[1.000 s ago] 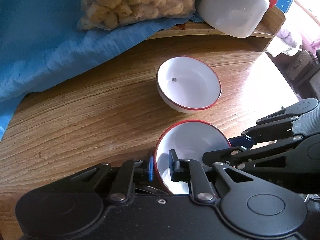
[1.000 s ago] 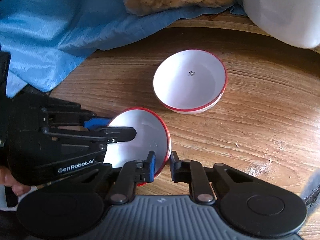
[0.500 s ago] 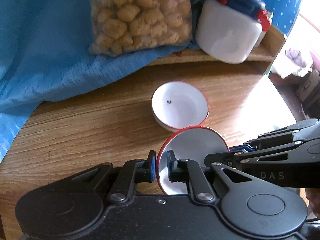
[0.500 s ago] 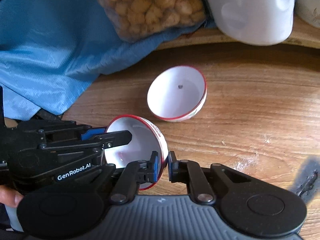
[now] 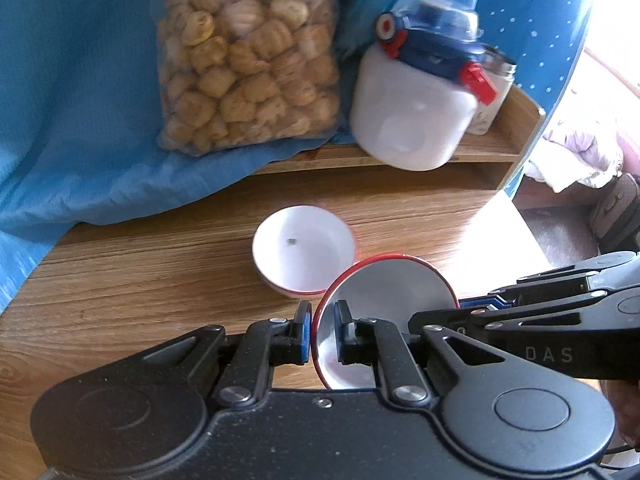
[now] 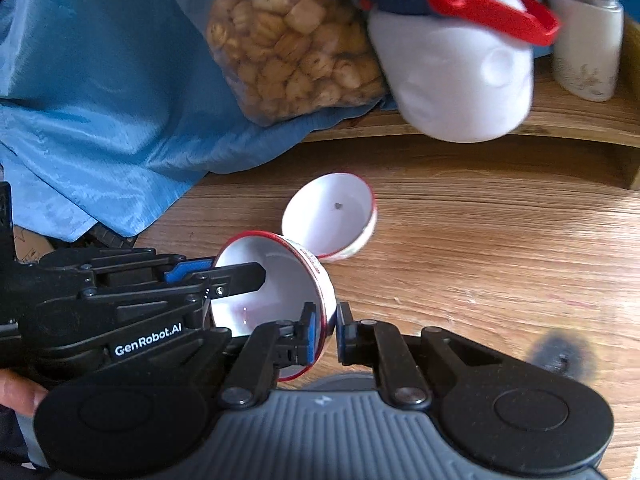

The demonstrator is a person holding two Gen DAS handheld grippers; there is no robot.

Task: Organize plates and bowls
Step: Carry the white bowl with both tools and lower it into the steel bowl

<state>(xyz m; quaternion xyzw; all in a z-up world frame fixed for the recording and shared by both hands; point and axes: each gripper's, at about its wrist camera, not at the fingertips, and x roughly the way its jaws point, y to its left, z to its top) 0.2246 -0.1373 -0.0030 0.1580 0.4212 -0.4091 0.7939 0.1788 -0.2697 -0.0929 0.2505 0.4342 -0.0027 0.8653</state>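
Note:
Both grippers hold one white bowl with a red rim (image 5: 390, 304), raised above the wooden table. My left gripper (image 5: 323, 334) is shut on its left rim. My right gripper (image 6: 325, 330) is shut on its right rim, and the bowl (image 6: 276, 280) shows tilted in the right wrist view. A second red-rimmed white bowl (image 5: 304, 250) sits on the table just beyond and below the held one; it also shows in the right wrist view (image 6: 330, 216). It has a small dark speck inside.
A bag of biscuits (image 5: 244, 56) and a white jar with a blue lid (image 5: 420, 108) stand on a raised wooden ledge at the back. A blue cloth (image 5: 80, 120) drapes over the table's left side. A small white bottle (image 6: 586, 36) stands at far right.
Both grippers have lifted the held bowl up and back from the table. The bowl on the table now looks smaller and farther; the bag and jar have come into fuller view.

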